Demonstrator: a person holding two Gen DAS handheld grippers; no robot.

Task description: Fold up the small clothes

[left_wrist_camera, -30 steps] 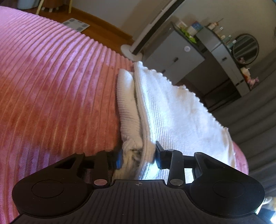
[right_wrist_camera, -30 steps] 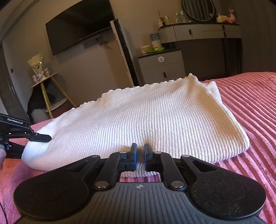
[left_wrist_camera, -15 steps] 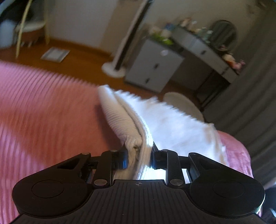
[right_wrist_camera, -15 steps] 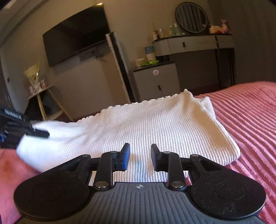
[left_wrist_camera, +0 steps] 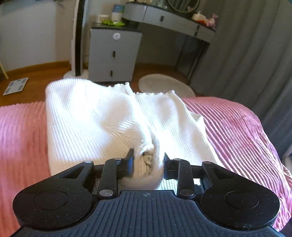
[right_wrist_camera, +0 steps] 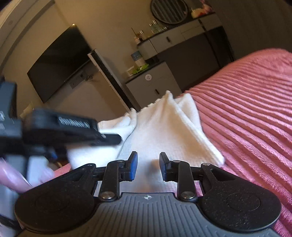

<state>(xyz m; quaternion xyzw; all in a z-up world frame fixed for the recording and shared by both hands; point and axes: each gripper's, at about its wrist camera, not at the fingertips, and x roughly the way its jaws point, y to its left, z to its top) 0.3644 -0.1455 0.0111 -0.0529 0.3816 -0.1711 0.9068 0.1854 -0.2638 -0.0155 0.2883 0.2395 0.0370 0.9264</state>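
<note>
A white ribbed garment lies rumpled on the pink bed cover. My left gripper has a bunched corner of it between its pads, which press the wad while the jaws are opening. In the right wrist view the same garment spreads ahead, one part drawn up into a peak. My right gripper stands open just above the cloth, its pads apart and pinching nothing. The left gripper shows blurred at the left of that view, close over the garment, with a hand behind it.
Beyond the bed's end stand a grey drawer cabinet, a tower fan and a dressing table. A round rug and a bathroom scale lie on the wood floor. Grey curtains hang at the right. A wall television hangs at the left.
My left gripper swept across with the garment's corner, pulling the flat cloth into folds and coming near the right gripper. The right gripper's jaws went from shut to apart and it rolled.
</note>
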